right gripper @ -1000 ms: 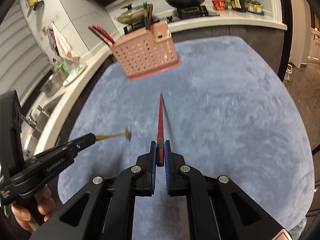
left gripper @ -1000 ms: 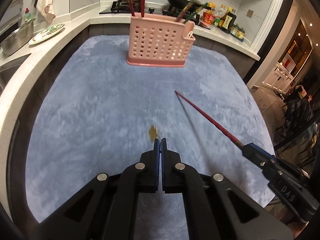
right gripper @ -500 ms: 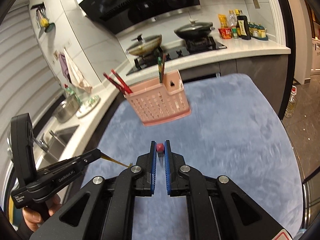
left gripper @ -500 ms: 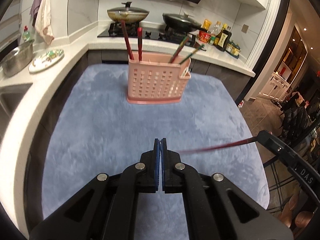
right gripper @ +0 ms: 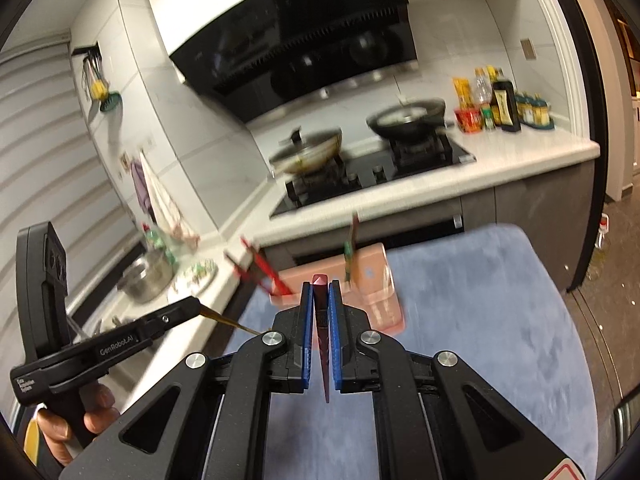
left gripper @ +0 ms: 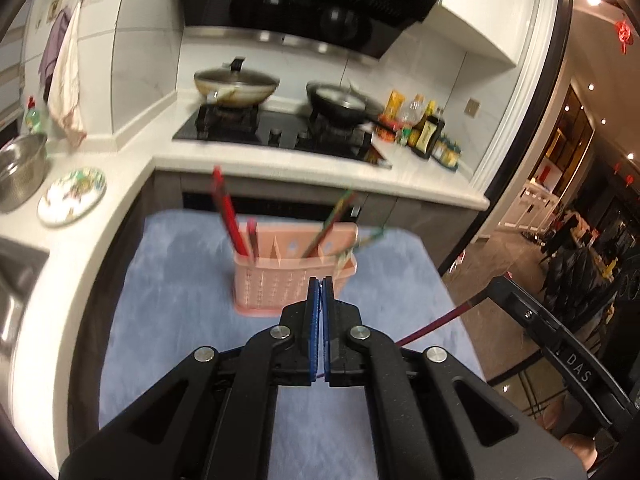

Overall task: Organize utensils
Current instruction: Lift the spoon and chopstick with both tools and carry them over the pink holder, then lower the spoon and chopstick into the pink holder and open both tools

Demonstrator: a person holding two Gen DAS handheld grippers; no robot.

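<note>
- Right claw (right gripper: 320, 300): clenched on a dark red chopstick (right gripper: 323, 344). The stick runs lengthwise between the blue pads, its blunt end poking out at the tips, centre of the right wrist frame.
- Left claw (left gripper: 320, 296): pads pressed together. From its own camera nothing shows between them. The right wrist view, lower left, shows a thin golden utensil (right gripper: 224, 317) sticking out of its tip, so it grips that.
- Pink utensil basket (left gripper: 288, 276): stands on the blue mat (left gripper: 168, 280) covering the desk, centre of the left wrist frame, just beyond the left claw's tips. Red chopsticks (left gripper: 230, 220) lean in its left compartment, greenish ones (left gripper: 332, 220) in the right. Frames are motion-blurred.
- Step in hand, as I judge it: carrying both utensils to the basket for sorting.
- To do it well: tip the red stick towards vertical above the left compartment, beside its matching reds. Lower it past the rim and divider before letting go, so it does not glance off the leaning sticks.
- Bring one claw in at a time; the two tools sit close together here.
- Which compartment suits the golden piece: cannot tell.
- Writing: "GenRobot.AI" on the left tool's arm (right wrist view, lower left). "DAS" on the right tool's arm (left wrist view, lower right). Bottle labels on the far counter are unreadable.
</note>
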